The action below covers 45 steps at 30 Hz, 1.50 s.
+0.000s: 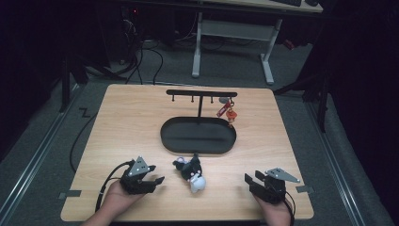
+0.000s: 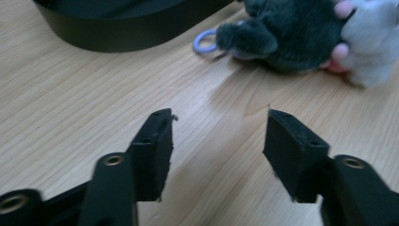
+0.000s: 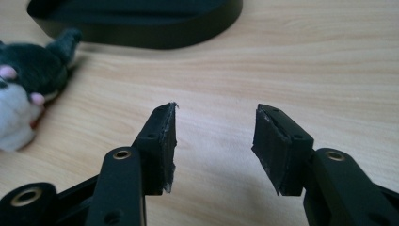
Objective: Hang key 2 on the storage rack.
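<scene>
Both my claws stand open with nothing between the pads: left gripper (image 1: 151,181), right gripper (image 1: 252,181). Plush toy (image 1: 192,173) lies on the table (image 1: 117,122) between them, just in front of the black tray (image 1: 167,136).

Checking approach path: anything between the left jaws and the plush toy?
Nothing visible. The left gripper has its jaws apart with only bare table ahead, and the plush toy lies beyond them, to their right in the left gripper view. The black tray sits off to the side, clear of that line.
</scene>
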{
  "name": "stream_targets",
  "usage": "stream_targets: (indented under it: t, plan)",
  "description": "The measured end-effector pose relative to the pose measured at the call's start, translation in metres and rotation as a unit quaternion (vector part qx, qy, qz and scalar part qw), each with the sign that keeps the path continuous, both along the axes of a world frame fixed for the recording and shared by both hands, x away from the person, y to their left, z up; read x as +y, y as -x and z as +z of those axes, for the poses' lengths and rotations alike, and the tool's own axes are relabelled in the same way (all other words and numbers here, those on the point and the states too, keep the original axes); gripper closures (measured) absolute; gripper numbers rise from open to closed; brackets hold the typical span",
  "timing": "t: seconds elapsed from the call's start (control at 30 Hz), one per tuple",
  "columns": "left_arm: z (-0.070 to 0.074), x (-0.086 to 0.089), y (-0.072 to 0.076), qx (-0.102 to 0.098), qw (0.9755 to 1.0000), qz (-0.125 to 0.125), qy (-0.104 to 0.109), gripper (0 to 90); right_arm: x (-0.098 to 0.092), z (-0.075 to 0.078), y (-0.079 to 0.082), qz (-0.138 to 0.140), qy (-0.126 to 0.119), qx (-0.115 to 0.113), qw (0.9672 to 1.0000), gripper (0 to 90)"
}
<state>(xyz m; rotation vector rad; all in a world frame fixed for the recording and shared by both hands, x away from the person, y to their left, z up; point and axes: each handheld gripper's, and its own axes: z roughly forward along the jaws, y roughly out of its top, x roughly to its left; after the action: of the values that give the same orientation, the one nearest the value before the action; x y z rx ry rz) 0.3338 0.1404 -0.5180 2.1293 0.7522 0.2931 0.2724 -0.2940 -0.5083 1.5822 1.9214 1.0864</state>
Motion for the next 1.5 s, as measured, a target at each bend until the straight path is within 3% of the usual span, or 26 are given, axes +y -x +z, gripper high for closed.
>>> stream_targets:
  t: [0.13,0.23,0.3,0.37,0.7,0.97,1.03,1.17,1.3,1.4,1.5]
  plan:
    - [0.003,-0.015,0.0,0.005,1.0,0.005,0.005,66.0,0.003,0.0,-0.001,0.006,-0.001,-0.004,1.0,55.0]
    - [-0.001,-0.027,-0.004,-0.006,0.9997,0.02,-0.01,81.0,0.007,0.0,-0.002,0.018,0.007,-0.004,0.9998,67.8]
    - [-0.006,-0.036,-0.009,0.004,0.9996,0.025,-0.013,86.1,0.008,0.003,-0.002,0.017,0.019,-0.008,0.9997,82.6]
    - [-0.009,-0.049,-0.009,0.009,0.9996,0.023,-0.015,89.4,0.005,0.008,-0.002,0.014,0.017,-0.017,0.9996,89.3]
    - [-0.007,-0.102,0.004,0.017,0.9996,-0.024,-0.001,89.7,-0.003,0.006,0.0,0.016,0.002,-0.016,0.9997,83.0]
    - [-0.002,-0.164,0.01,0.013,0.9968,-0.078,-0.017,88.8,-0.009,0.003,-0.002,0.011,-0.002,-0.011,0.9999,80.4]
    - [-0.001,-0.169,0.011,0.011,0.9962,-0.085,-0.016,85.5,-0.011,0.003,-0.002,0.007,-0.005,-0.009,0.9999,80.0]
    - [-0.002,-0.154,0.01,0.01,0.9971,-0.074,-0.015,78.3,-0.014,0.002,-0.001,0.004,-0.006,-0.011,0.9999,80.0]
    - [0.001,-0.11,0.004,-0.01,0.9993,-0.034,-0.01,63.4,-0.014,0.002,0.0,0.002,-0.008,-0.009,0.9999,80.0]
    - [0.006,-0.071,-0.002,-0.04,0.9981,-0.001,-0.046,53.5,-0.014,0.001,-0.001,0.004,-0.004,-0.008,0.9999,79.7]
    - [0.013,-0.034,-0.005,-0.051,0.9966,0.029,-0.057,46.5,-0.011,0.0,-0.001,0.01,0.005,-0.005,0.9999,79.8]
